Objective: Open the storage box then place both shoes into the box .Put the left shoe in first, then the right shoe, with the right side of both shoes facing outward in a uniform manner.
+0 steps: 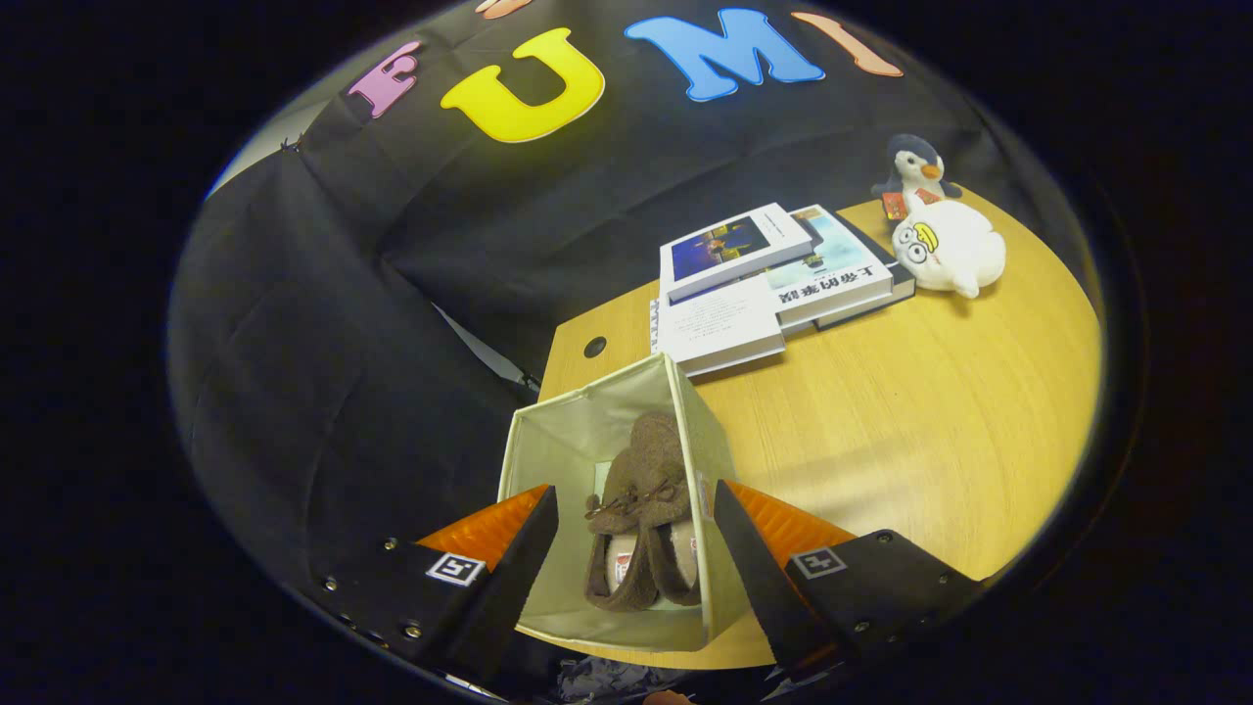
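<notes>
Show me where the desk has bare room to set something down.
Widest bare patch: the desk between the storage box and the book stack, running out past the plush toys. Crowded: the back edge with books and toys, and the box, holding both brown shoes. The gripper hangs open over the box, gripping nothing.

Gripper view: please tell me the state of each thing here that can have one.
Cream fabric storage box: open, on the table edge.
Brown fuzzy shoes: inside the box, side by side.
Gripper: fingers open, above the box, holding nothing.
White books: closed, stacked.
</notes>
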### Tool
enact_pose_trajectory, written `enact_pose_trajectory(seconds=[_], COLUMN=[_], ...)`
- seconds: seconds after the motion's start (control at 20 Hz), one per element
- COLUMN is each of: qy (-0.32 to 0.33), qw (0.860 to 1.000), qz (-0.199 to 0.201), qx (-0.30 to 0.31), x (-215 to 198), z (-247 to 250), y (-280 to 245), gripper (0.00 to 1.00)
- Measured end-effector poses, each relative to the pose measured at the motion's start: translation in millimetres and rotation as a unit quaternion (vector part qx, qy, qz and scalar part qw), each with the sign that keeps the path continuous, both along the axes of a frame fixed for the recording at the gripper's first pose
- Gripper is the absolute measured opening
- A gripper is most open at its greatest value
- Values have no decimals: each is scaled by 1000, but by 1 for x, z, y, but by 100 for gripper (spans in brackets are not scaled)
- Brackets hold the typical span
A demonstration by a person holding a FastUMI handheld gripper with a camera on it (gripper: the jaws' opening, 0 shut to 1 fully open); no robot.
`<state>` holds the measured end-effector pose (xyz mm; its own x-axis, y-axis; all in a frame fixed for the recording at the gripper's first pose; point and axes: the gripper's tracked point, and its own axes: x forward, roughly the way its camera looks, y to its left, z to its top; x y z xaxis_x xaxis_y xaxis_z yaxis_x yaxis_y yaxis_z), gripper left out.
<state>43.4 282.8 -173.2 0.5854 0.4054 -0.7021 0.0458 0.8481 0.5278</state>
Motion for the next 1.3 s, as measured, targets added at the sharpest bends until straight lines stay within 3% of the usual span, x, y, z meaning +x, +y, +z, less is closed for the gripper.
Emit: enact_pose_trajectory(seconds=[0.35,0.7,1.05,1.3], qy=[-83,-190,-258,-316], qw=[996,977,946,917], qz=[-8,-41,-62,-77], qx=[-38,-91,-185,-232], x=[0,-1,-17,-25], z=[43,99,138,181], y=[-71,-168,-258,-297], gripper=[98,98,98,97])
